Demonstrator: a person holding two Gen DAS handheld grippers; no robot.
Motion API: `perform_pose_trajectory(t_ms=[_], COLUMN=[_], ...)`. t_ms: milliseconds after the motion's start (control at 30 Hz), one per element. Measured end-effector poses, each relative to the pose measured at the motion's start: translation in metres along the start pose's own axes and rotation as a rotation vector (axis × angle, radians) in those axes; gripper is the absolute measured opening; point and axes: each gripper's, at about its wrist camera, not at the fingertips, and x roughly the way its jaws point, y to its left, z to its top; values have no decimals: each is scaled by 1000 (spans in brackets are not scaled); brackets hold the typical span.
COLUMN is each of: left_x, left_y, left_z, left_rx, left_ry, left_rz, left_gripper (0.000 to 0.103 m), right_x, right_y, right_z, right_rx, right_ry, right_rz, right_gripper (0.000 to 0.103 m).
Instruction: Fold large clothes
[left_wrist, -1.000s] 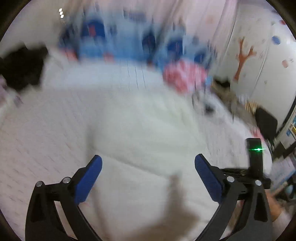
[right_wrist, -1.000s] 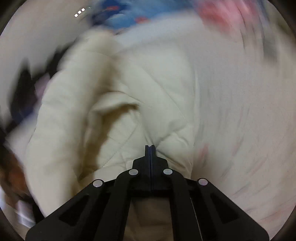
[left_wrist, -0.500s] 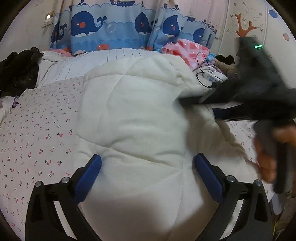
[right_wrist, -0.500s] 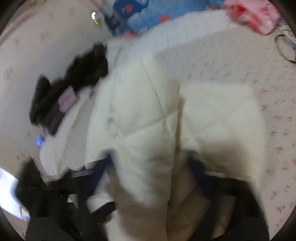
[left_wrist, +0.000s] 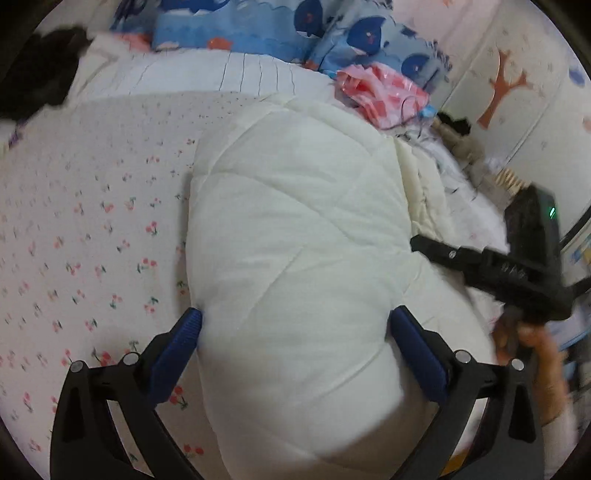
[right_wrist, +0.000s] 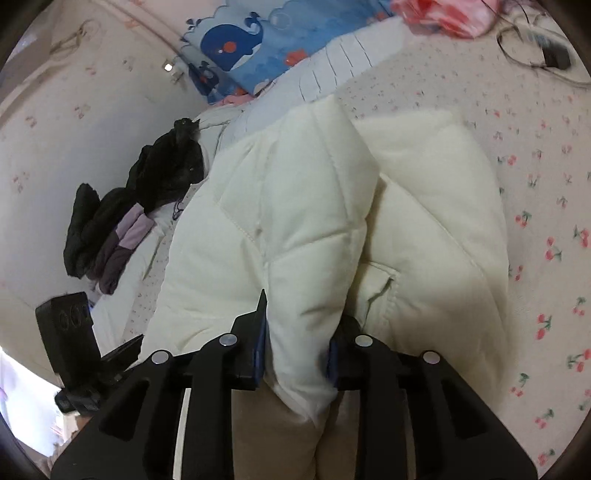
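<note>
A cream quilted puffer jacket (left_wrist: 295, 236) lies partly folded on the cherry-print bed sheet (left_wrist: 85, 236). My left gripper (left_wrist: 295, 343) is open, its blue pads on either side of the jacket's near end. My right gripper (right_wrist: 297, 332) has its jaws partly apart with a thick fold of the jacket (right_wrist: 306, 236) between them. The right gripper also shows in the left wrist view (left_wrist: 491, 266), at the jacket's right edge. The left gripper shows in the right wrist view (right_wrist: 74, 347) at the far left.
A dark heap of clothes (right_wrist: 147, 199) lies by the wall at the bed's left. Whale-print blue pillows (left_wrist: 258, 29) and a pink checked cloth (left_wrist: 384, 88) lie at the head of the bed. A cable and charger (right_wrist: 546, 55) lie on the sheet.
My right gripper opened from fully shut and now has a jacket fold between its jaws. The jacket has been folded over into a narrower bundle. My left gripper stayed open.
</note>
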Motion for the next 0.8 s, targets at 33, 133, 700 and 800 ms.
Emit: perform_pose_trajectory(t_ms=[33,133,700,800], left_x=[-6,-18,-29,-65], left_y=[9,42,33,67], left_z=[1,3,27,29], left_rx=[-49,-174,26,24], left_ry=[8,7,4,-39], left_rz=[-40,-106,-160,-78], left_gripper=[97,97,82,82], right_x=[-9,-26,38,81], right_y=[8,19,16,56], right_z=[0,-3,-11,-9], right_rx=[-7,-52,144,137], right_ry=[-14,-59,-148,-99], right_rz=[-16,-97,113,218], right_gripper=[27,34,53,53])
